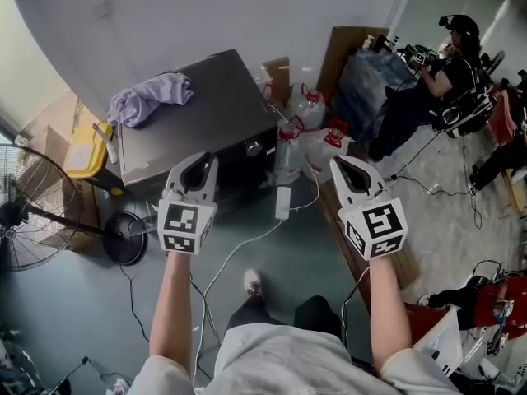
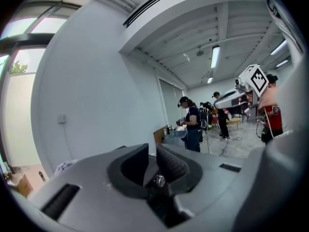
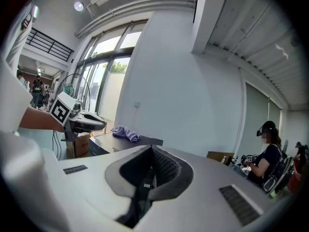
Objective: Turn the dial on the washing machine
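Observation:
The washing machine [image 1: 198, 113] is a dark grey box against the wall, with a lilac cloth [image 1: 150, 97] on its lid. A small round dial [image 1: 254, 148] sits on its front panel near the right corner. My left gripper [image 1: 196, 171] hangs in front of the machine, shut and empty, a little left of the dial and clear of it. My right gripper [image 1: 350, 171] is further right over the floor, also shut and empty. In the right gripper view, the machine's lid [image 3: 140, 140] and the cloth [image 3: 125, 133] lie ahead to the left.
A standing fan [image 1: 25, 212] and a yellow box [image 1: 86, 148] are left of the machine. White bags [image 1: 309, 138] and cardboard [image 1: 350, 52] stand to its right. Cables [image 1: 247, 245] cross the floor. A seated person [image 1: 453, 64] is at the far right.

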{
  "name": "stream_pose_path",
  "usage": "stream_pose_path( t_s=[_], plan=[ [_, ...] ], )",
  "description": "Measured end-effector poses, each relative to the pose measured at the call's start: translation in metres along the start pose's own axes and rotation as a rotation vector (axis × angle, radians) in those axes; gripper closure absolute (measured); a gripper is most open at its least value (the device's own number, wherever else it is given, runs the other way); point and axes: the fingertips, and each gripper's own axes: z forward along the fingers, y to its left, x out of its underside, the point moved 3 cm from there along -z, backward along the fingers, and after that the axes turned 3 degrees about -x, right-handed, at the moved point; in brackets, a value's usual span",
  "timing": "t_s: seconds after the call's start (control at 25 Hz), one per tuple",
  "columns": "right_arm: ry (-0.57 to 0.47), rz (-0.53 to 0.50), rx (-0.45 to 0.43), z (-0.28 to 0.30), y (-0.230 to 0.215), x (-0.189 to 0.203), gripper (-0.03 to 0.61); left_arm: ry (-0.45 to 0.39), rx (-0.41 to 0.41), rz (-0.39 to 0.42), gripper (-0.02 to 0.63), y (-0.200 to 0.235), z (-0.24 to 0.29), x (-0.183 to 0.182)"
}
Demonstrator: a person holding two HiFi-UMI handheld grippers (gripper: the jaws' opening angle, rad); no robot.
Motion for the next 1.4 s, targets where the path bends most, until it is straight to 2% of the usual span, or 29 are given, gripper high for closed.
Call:
stream_pose_path(
  t_s=[0.08, 0.28, 0.44, 0.72, 1.12, 1.24, 1.4],
  plan=[
    [0.008, 0.007, -0.021, 0.011, -0.011, 0.009, 0.565, 0.043, -0.009, -0.003, 0.511, -0.008, 0.020, 0.013],
    [0.025, 0.033, -0.110, 0.032, -0.040, 0.033, 0.565, 0.142, -0.058, -0.019, 0.435, -0.034, 0.067, 0.040],
    [0.051, 0.001, -0.208, 0.048, -0.059, 0.050, 0.565, 0.188, -0.124, -0.120, 0.425, -0.047, 0.101, 0.058],
    [0.057, 0.033, -0.299, 0.085, -0.090, 0.080, 0.565, 0.278, -0.201, -0.129, 0.403, -0.068, 0.154, 0.097],
    [0.096, 0.042, -0.384, 0.122, -0.090, 0.132, 0.565, 0.405, -0.330, -0.268, 0.367, -0.085, 0.201, 0.172],
    [0.112, 0.052, -0.390, 0.130, -0.093, 0.148, 0.565, 0.430, -0.361, -0.262, 0.356, -0.090, 0.211, 0.193],
    [0.140, 0.054, -0.394, 0.135, -0.097, 0.166, 0.565, 0.459, -0.395, -0.185, 0.350, -0.090, 0.219, 0.213]
  ],
)
